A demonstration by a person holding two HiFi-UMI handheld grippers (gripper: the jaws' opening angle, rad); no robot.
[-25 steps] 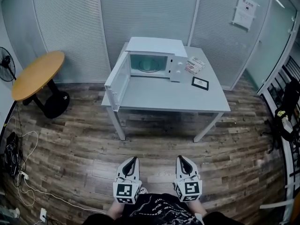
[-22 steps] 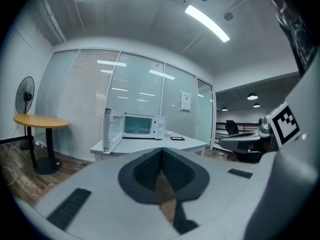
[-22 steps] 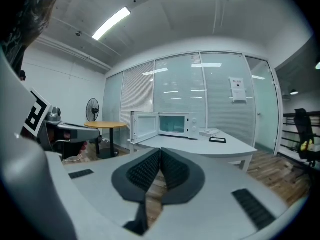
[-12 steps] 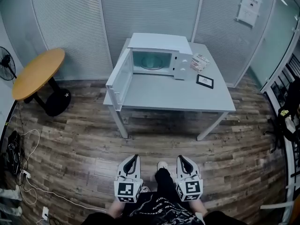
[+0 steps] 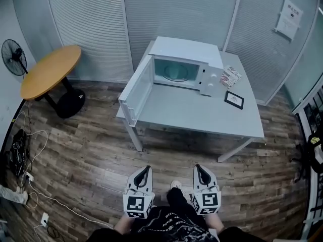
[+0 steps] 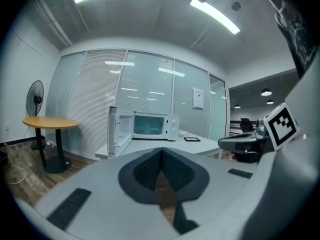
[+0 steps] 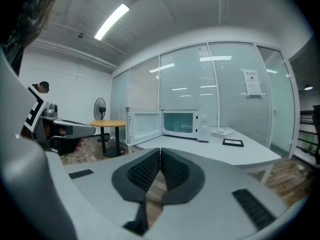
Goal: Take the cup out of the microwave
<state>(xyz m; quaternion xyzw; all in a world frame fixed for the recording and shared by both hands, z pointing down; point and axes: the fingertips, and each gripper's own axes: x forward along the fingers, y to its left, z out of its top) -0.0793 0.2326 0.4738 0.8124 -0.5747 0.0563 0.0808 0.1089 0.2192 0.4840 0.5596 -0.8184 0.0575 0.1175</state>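
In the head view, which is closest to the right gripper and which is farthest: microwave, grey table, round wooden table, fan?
1. Grey rectangular table, straight ahead of the right gripper.
2. White microwave, door open, at that table's back.
3. Round wooden table, off to the left.
4. Black standing fan, far left corner.

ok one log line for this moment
left gripper: shut, empty | right gripper: shut, empty | microwave: on table, door open | cup: not made out | stage: short of table
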